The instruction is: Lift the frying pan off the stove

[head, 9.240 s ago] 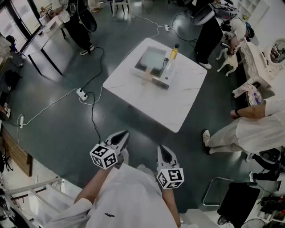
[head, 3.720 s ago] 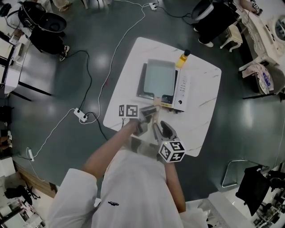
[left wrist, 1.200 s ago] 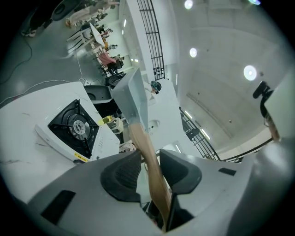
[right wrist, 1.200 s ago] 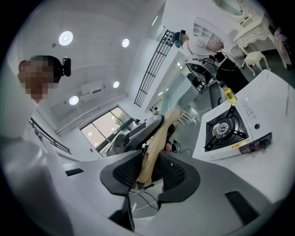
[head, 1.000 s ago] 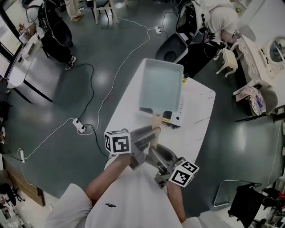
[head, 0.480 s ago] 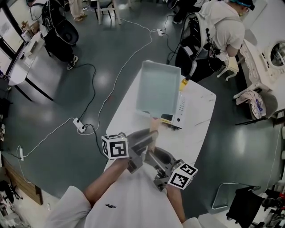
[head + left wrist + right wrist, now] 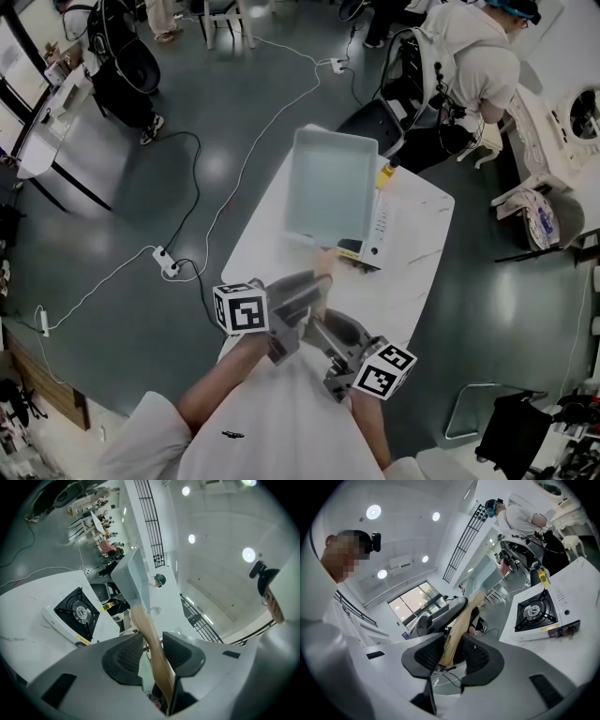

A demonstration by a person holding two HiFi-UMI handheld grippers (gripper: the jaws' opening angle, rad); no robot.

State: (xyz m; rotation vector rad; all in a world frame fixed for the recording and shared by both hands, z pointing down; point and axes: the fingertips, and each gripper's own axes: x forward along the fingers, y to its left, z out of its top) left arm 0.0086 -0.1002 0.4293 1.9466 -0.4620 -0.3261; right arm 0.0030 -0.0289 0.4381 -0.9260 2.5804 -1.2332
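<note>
A square grey frying pan [image 7: 328, 187] with a wooden handle [image 7: 324, 264] hangs tilted in the air above the white single-burner stove [image 7: 382, 225]. My left gripper [image 7: 302, 298] is shut on the handle, and the handle [image 7: 151, 641] runs up between its pads to the pan [image 7: 133, 576]. My right gripper [image 7: 326, 336] is shut on the handle's near end, just behind the left one. In the right gripper view the handle [image 7: 457, 632] fills the gap between the pads. The burner [image 7: 534, 610] stands bare.
The stove sits on a white marble-look table [image 7: 417, 281]. A yellow bottle [image 7: 385, 172] stands at its far end. A person [image 7: 469, 66] bends over beyond the table. Cables and a power strip [image 7: 171, 267] lie on the dark floor to the left.
Several seconds ago the pan rested on the stove; now it is held up clear of it by both grippers. Over the last second it has barely moved.
</note>
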